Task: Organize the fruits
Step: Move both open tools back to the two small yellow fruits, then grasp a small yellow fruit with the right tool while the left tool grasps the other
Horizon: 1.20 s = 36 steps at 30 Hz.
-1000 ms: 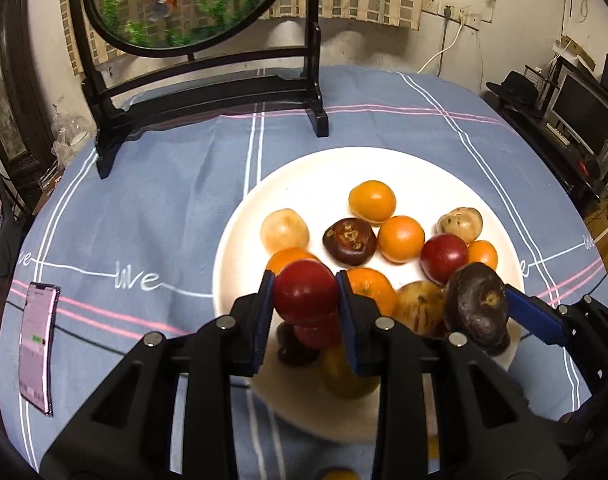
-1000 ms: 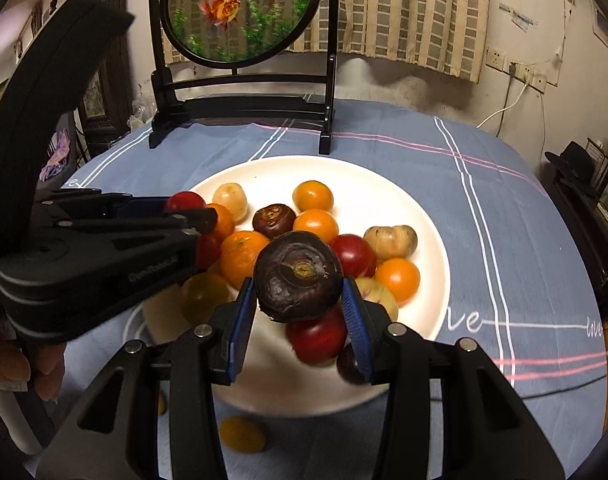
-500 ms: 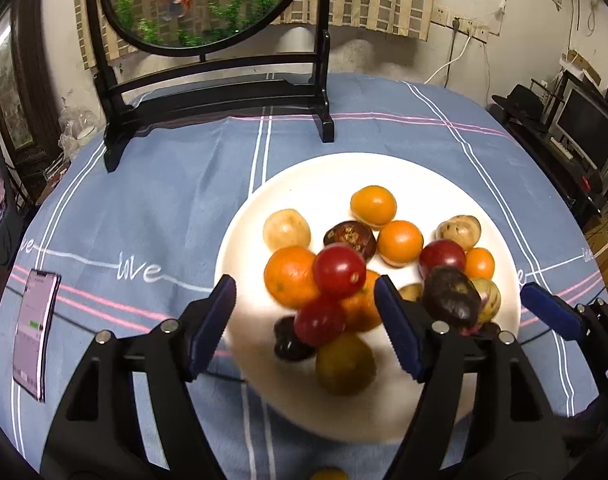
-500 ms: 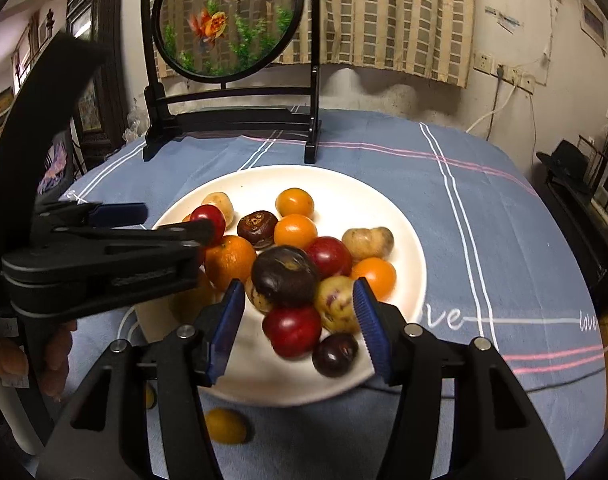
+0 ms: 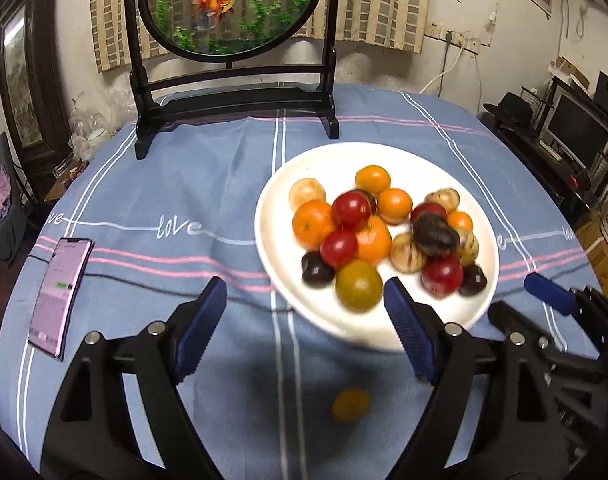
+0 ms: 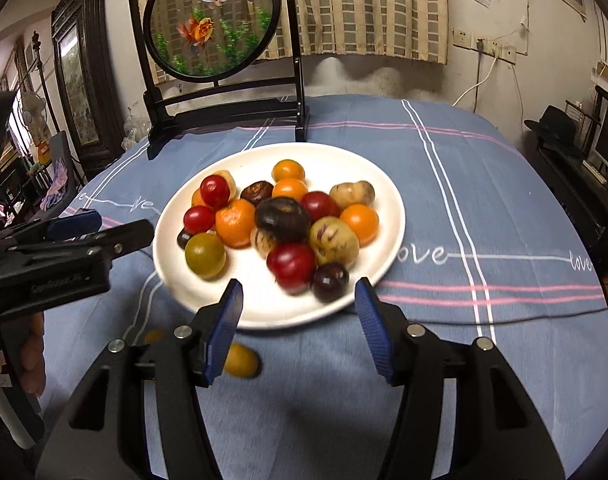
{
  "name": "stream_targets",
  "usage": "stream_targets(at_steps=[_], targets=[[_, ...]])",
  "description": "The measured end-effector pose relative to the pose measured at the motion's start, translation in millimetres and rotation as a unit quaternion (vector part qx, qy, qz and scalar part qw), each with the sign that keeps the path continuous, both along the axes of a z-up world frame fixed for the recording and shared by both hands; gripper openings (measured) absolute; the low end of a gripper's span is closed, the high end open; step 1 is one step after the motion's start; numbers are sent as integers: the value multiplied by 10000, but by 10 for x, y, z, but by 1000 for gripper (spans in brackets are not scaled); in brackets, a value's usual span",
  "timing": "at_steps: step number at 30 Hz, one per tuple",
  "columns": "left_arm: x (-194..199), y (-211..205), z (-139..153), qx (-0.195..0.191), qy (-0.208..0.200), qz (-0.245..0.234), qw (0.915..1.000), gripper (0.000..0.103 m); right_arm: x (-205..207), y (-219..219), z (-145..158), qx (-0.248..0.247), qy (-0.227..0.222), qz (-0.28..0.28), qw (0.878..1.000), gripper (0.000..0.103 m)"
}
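Both fruits released onto the round white plate (image 5: 272,216), blue ribbed fingers (image 5: 200,332) apart.

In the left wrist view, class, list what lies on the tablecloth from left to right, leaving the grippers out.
Smartphone → loose yellow fruit on the cloth → white plate piled with fruit.

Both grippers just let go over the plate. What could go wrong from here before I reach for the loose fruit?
1. The pile on the white plate is stacked: the dark purple fruit sits on others and may roll.
2. The small yellow fruit lies loose on the tablecloth, right by the right gripper fingers; a nudge could send it rolling.
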<state>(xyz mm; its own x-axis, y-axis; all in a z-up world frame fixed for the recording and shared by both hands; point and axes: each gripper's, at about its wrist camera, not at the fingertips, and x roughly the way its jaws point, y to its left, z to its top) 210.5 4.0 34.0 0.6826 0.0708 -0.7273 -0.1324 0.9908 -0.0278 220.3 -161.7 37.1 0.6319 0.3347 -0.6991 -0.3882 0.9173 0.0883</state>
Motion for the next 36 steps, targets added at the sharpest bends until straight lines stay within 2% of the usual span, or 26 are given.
stream_targets(at_steps=[12,19,28,30,31,33,34,36], targets=[[-404,-41,-294,72,321,-277,9991,83,-272,93,-101,-47,150,202,9997,59],[-455,-20,-493,57,561,-347,9978,83,-294,260,-308,-363,395,484,9974,59],[-479,96,-555,-43,651,-249,9976,83,-219,437,-502,-641,662,646,9936,59],[-486,107,-569,-12,658,-244,9975,83,-200,454,-517,-668,642,623,9937,51],[-483,116,-578,-9,678,-241,9974,83,-184,469,-534,-691,667,632,9934,43],[-486,123,-590,-34,700,-245,9972,83,-164,491,-570,-722,689,639,9930,38],[-486,122,-596,-25,709,-250,9972,83,-164,498,-569,-714,663,656,9931,29],[-493,103,-605,-5,728,-261,9970,83,-163,482,-554,-607,672,664,9937,28]])
